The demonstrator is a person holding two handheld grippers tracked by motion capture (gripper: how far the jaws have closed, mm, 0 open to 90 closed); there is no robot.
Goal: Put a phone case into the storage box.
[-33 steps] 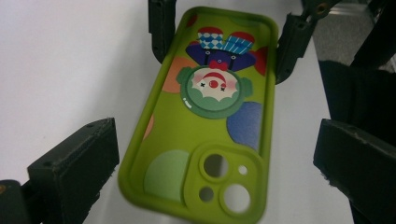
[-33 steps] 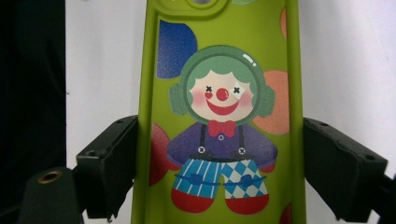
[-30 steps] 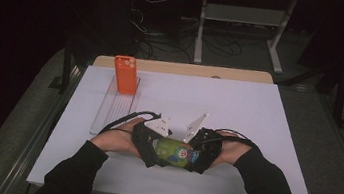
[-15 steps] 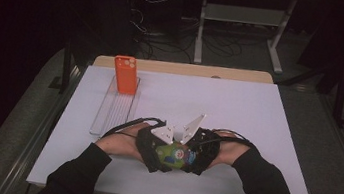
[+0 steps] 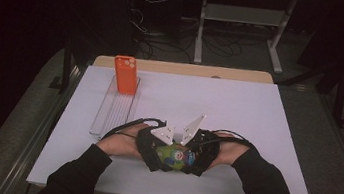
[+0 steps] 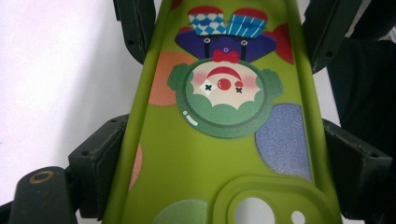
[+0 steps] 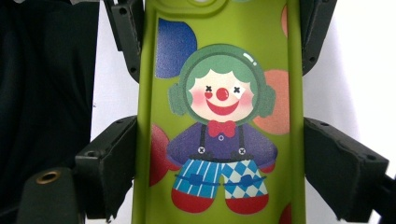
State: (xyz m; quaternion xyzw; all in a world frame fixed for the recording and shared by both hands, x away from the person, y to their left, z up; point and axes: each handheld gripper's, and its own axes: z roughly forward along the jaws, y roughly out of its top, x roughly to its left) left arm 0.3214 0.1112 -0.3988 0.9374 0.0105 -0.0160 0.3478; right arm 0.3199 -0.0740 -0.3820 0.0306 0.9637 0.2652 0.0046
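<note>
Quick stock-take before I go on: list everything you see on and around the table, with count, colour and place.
Phone case: one, green with a clown print, near table edge, between both grippers' jaws.
Phone: one, orange, upright at the tray's far end.
Tray: one, clear, ridged, table's left side.
Table: one, white top.
Wooden board: one, tan, beyond the table's far edge.
Left gripper: black, jaws just been closing on the case's camera-hole end.
Right gripper: black, jaws against the case's edges.
</note>
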